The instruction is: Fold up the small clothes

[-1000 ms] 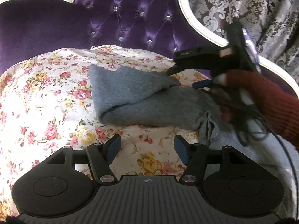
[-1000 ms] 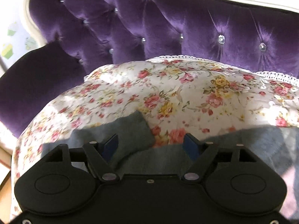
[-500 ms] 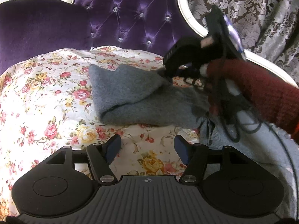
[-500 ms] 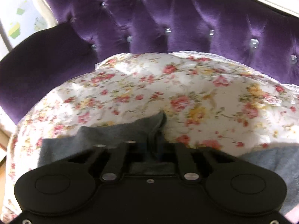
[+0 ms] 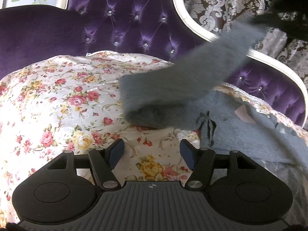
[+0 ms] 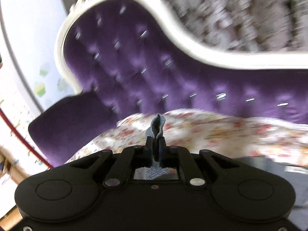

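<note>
Right gripper point(image 6: 155, 150) is clamped on a pinch of grey sweater point(image 5: 173, 88) and holds that end up off the floral cushion point(image 5: 57, 96) – cloth runs long-ways from the upper right down to the cushion's middle. Left gripper point(image 5: 152, 154) is wide apart w/ nothing in it – near the front edge, just short of the sweater's low fold, so it's the closer one.

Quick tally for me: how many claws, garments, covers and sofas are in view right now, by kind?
Claws: 2, left claw open, right claw shut on the grey knit garment
Garments: 1, grey knit
Floral covers: 1, floral cover
Sofas: 1, purple tufted sofa
Total: 5
</note>
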Available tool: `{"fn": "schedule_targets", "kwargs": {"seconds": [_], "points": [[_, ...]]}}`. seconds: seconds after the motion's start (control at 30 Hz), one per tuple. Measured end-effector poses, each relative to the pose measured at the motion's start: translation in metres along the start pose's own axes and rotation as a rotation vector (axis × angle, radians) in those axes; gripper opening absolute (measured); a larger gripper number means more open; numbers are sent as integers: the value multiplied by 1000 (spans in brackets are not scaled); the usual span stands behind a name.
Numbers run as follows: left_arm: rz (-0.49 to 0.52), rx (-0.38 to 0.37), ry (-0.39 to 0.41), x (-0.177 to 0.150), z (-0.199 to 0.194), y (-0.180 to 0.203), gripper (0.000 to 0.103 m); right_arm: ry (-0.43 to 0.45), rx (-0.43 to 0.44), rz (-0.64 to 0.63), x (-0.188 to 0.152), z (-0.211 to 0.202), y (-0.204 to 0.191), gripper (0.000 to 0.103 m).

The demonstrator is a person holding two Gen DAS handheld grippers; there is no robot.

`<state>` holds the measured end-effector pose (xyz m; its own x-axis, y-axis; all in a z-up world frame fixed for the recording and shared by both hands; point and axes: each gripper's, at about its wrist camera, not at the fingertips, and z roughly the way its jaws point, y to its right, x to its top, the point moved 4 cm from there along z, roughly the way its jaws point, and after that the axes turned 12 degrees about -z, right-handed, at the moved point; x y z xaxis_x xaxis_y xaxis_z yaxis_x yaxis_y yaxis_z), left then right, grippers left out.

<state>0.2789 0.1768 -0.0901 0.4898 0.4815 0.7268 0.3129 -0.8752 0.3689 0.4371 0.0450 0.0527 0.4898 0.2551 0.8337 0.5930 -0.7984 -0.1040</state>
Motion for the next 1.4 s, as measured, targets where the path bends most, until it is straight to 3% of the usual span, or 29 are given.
{"fn": "schedule_targets", "kwargs": {"seconds": [0.23, 0.43, 0.53, 0.63, 0.67, 0.7, 0.77, 1.03, 1.07, 1.1, 1.23, 1.4], "points": [[32, 13, 18, -6, 0, 5, 63, 18, -148, 82, -31, -84, 71, 9], [55, 14, 20, -7, 0, 9, 63, -94, -235, 139, -91, -74, 111, 9], [63, 16, 19, -8, 1, 10, 64, -146, -237, 218, -126, -61, 135, 13], [71, 13, 17, -8, 2, 10, 66, -170, -261, 267, -153, -49, 153, 21], [73, 11, 15, -8, 1, 11, 66, -180, -269, 293, -161, -43, 159, 33], [73, 6, 13, -8, 1, 11, 66, -184, -277, 313, -169, -45, 162, 52], [72, -2, 10, -8, 1, 10, 66, -185, -300, 335, -181, -44, 168, 63], [106, -17, -4, -10, 0, 17, 66, -160, -269, 337, -204, -49, 163, 59], [113, -19, -5, -9, -1, 18, 66, -165, -255, 330, -204, -47, 161, 46], [119, -20, -7, -9, -2, 21, 66, -179, -245, 321, -204, -44, 158, 9], [140, -48, -6, -3, -8, 34, 66, -147, -181, 290, -180, -49, 141, 10], [205, -62, -9, 1, -9, 58, 66, -5, -63, 248, -107, -81, 115, 10]]}}
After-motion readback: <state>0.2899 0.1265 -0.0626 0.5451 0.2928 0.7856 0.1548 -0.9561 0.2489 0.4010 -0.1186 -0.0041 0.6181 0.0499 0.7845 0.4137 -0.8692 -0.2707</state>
